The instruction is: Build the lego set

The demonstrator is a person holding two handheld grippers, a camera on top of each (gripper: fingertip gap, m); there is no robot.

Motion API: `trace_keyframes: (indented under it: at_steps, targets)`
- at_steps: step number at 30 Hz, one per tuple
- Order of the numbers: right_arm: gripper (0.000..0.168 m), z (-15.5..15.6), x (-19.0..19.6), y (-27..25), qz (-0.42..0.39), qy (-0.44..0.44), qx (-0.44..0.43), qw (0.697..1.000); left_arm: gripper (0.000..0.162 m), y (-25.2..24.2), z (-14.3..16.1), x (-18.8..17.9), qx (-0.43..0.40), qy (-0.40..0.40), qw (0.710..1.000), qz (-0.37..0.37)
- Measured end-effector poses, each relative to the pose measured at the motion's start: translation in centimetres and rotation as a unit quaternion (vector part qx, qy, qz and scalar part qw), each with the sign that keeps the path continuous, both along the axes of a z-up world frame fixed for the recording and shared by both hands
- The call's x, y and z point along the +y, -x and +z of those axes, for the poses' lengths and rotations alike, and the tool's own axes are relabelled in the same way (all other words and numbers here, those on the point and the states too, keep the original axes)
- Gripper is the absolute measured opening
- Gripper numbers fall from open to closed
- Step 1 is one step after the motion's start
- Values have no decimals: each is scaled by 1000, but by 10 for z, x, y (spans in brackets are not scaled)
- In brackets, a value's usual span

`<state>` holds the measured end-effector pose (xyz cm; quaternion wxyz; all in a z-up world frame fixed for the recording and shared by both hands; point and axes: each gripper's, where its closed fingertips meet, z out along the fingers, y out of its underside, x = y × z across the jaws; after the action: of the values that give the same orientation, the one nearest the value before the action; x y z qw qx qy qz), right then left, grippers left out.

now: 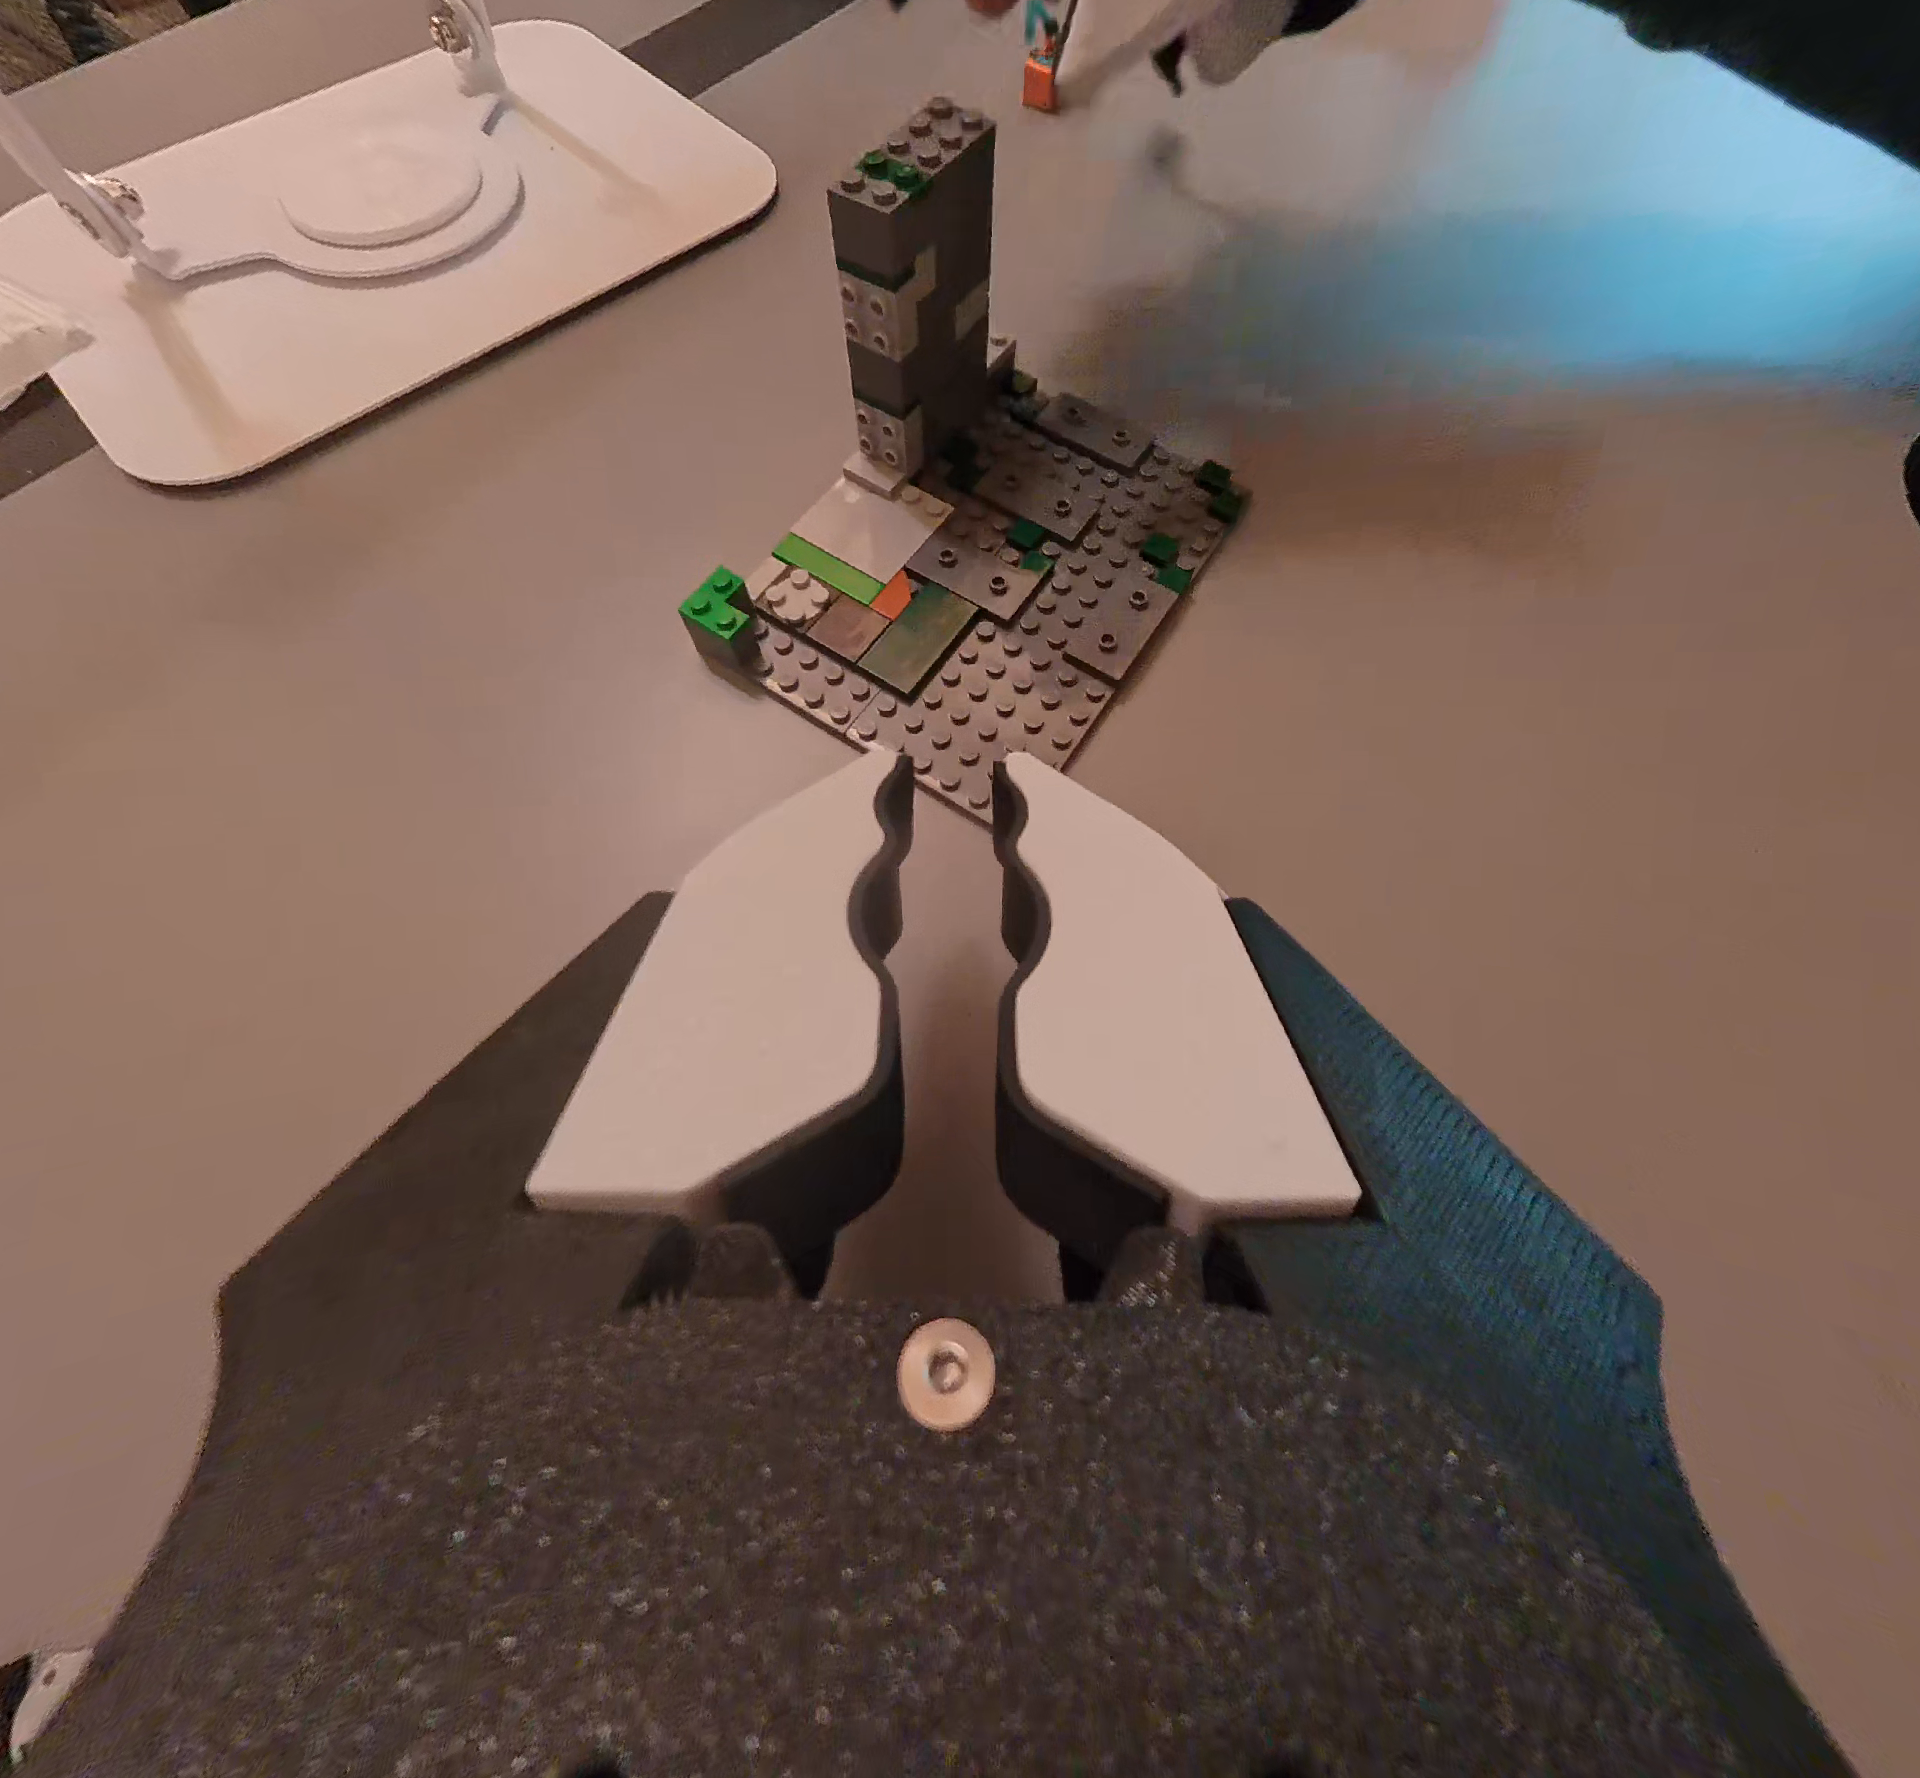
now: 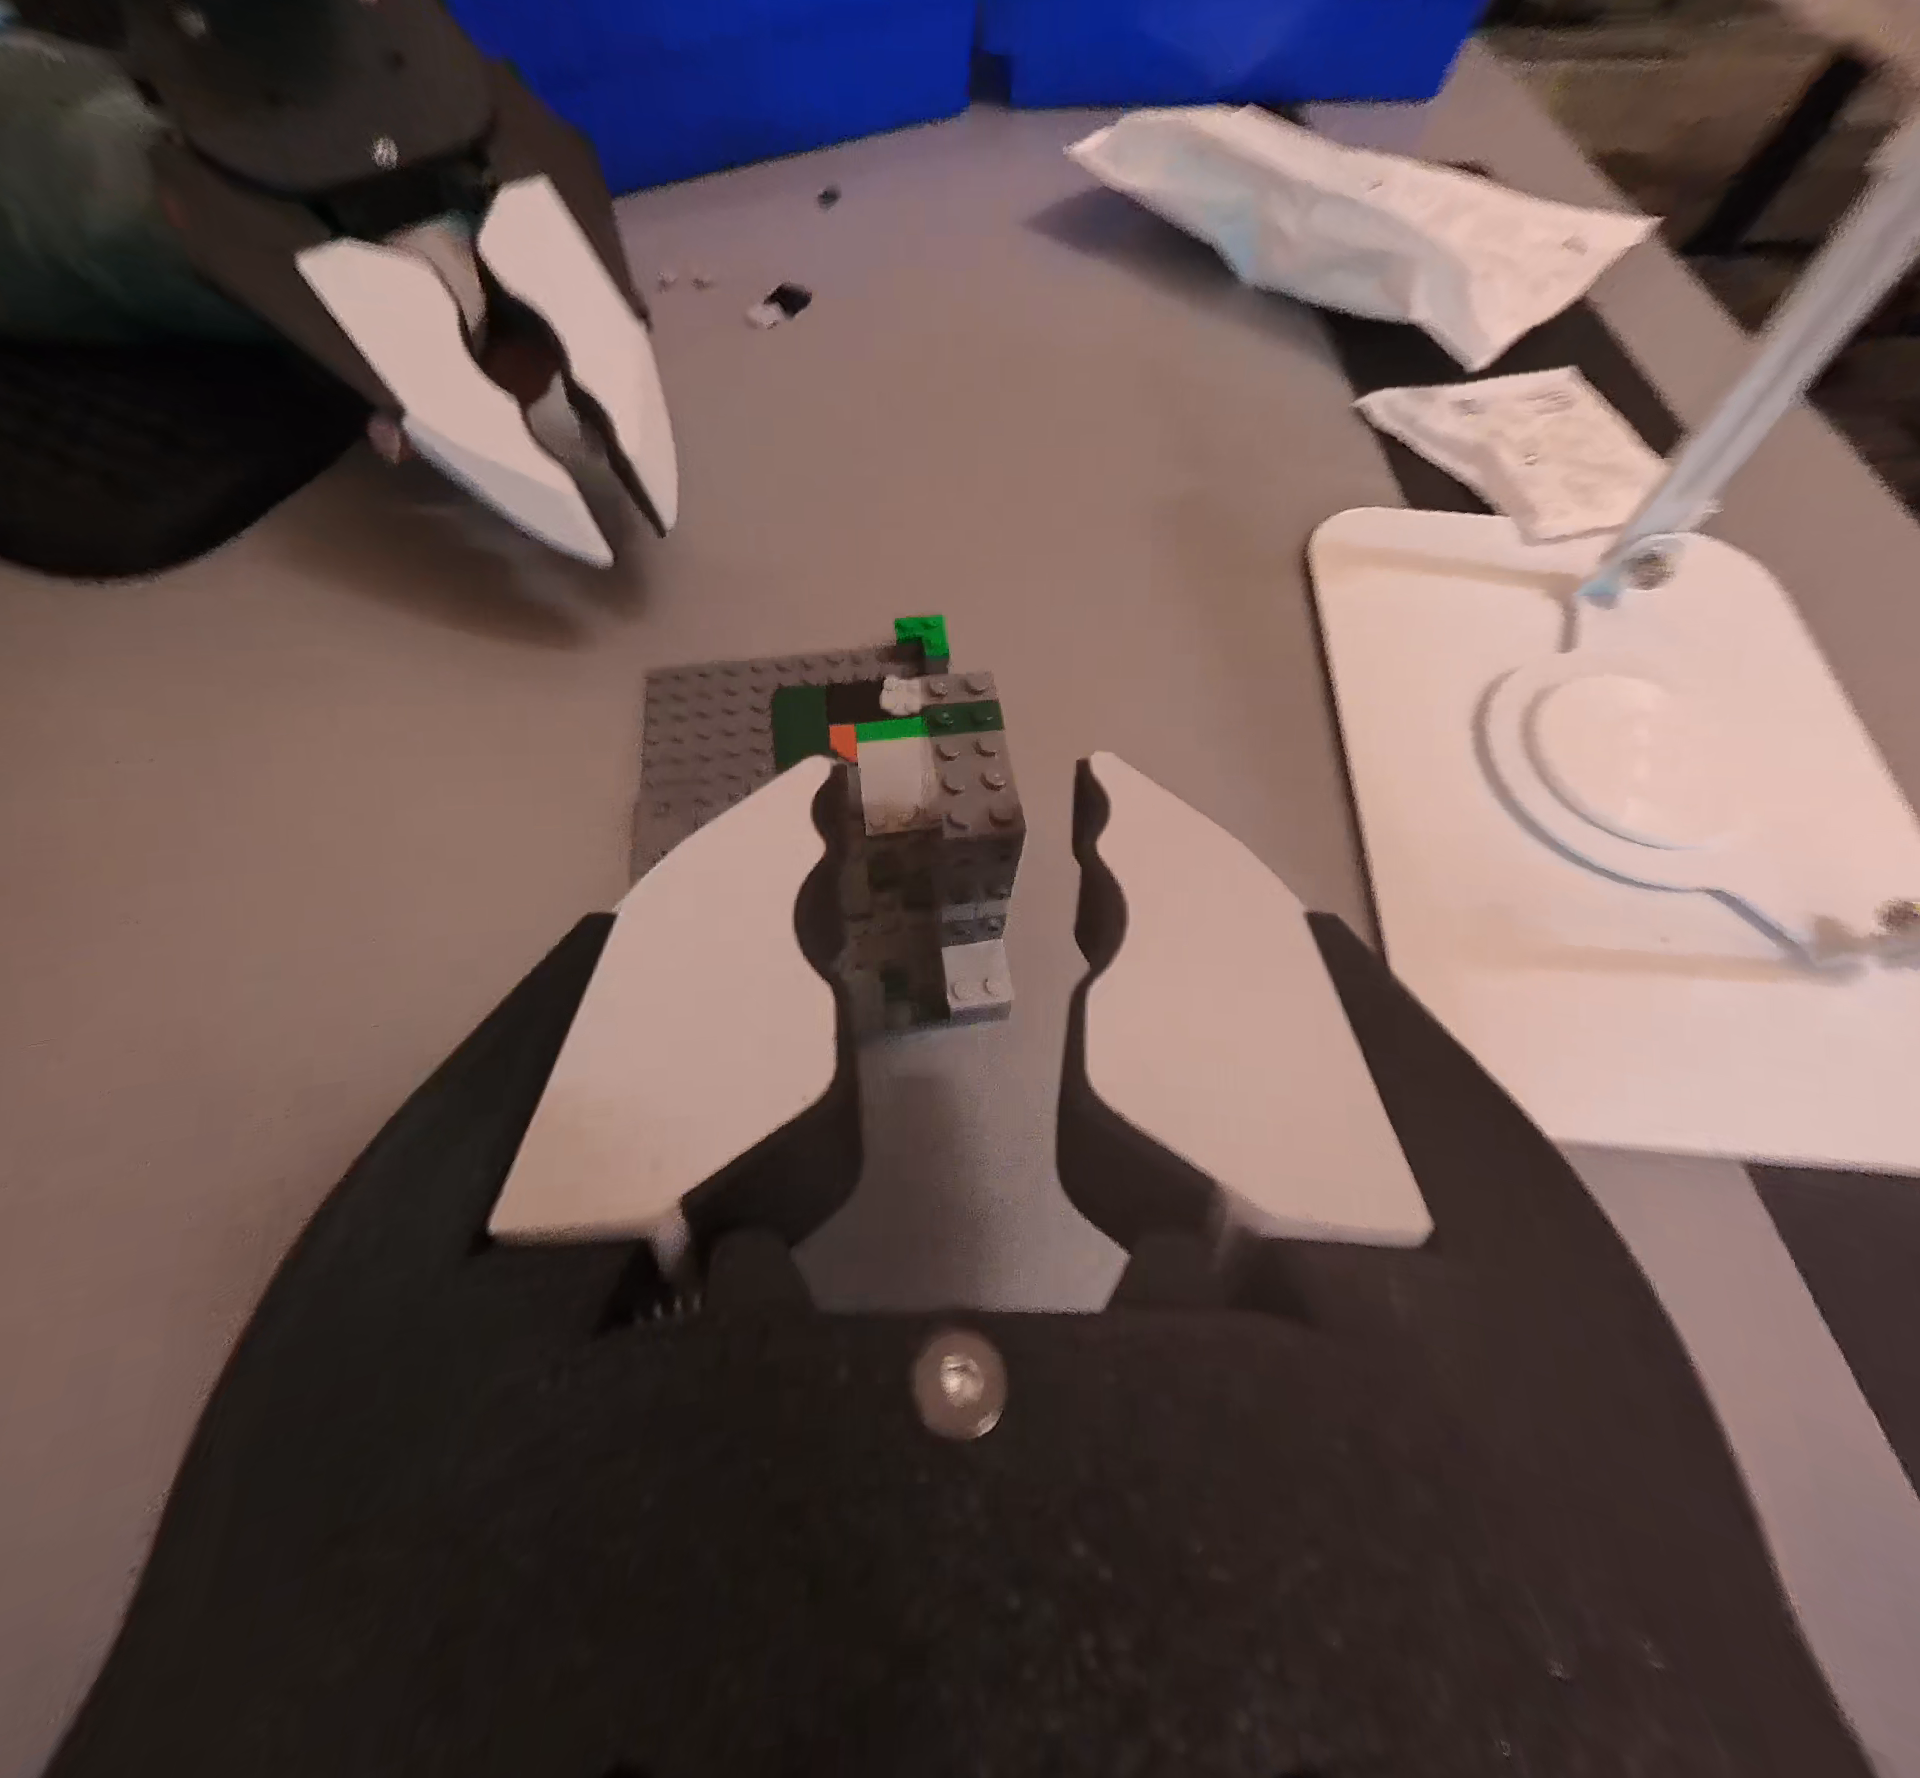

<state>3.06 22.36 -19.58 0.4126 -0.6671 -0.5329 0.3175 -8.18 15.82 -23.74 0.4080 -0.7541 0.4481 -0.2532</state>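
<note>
Lego build (image 1: 977,575) sits mid-counter (image 1: 416,793): grey studded baseplate flat, grey tower (image 1: 914,294) upright at corner, green accents. Your left gripper (image 1: 951,772) slightly parted, empty; your right gripper (image 2: 956,772) spread around tower, not touching.

A white stand base (image 2: 1621,1032) sits at three o'clock, paper bags (image 2: 1361,222) at one, blue bins (image 2: 665,3) at twelve.
</note>
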Motion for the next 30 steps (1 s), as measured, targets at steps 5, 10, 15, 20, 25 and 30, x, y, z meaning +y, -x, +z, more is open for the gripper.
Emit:
trace_keyframes:
  at_steps: [5,10,15,20,25,30]
  targets:
    - [35,37,-24,-24,-144,-17,83,986,9,-1,8,0,-15,-7,1000,6]
    - [17,49,-66,-42,-278,-26,156,948,3,-3,25,3,-47,-20,998,19]
    - [0,50,-83,-49,-349,-44,159,922,0,-8,43,1,-72,-45,996,26]
    - [0,57,-69,-43,-381,-75,166,907,0,-14,68,10,-115,-61,990,53]
    - [0,78,-31,-45,-409,-132,154,890,0,-25,99,37,-147,-103,980,89]
    - [0,125,8,-56,-433,-172,175,867,0,-37,140,68,-198,-134,963,121]
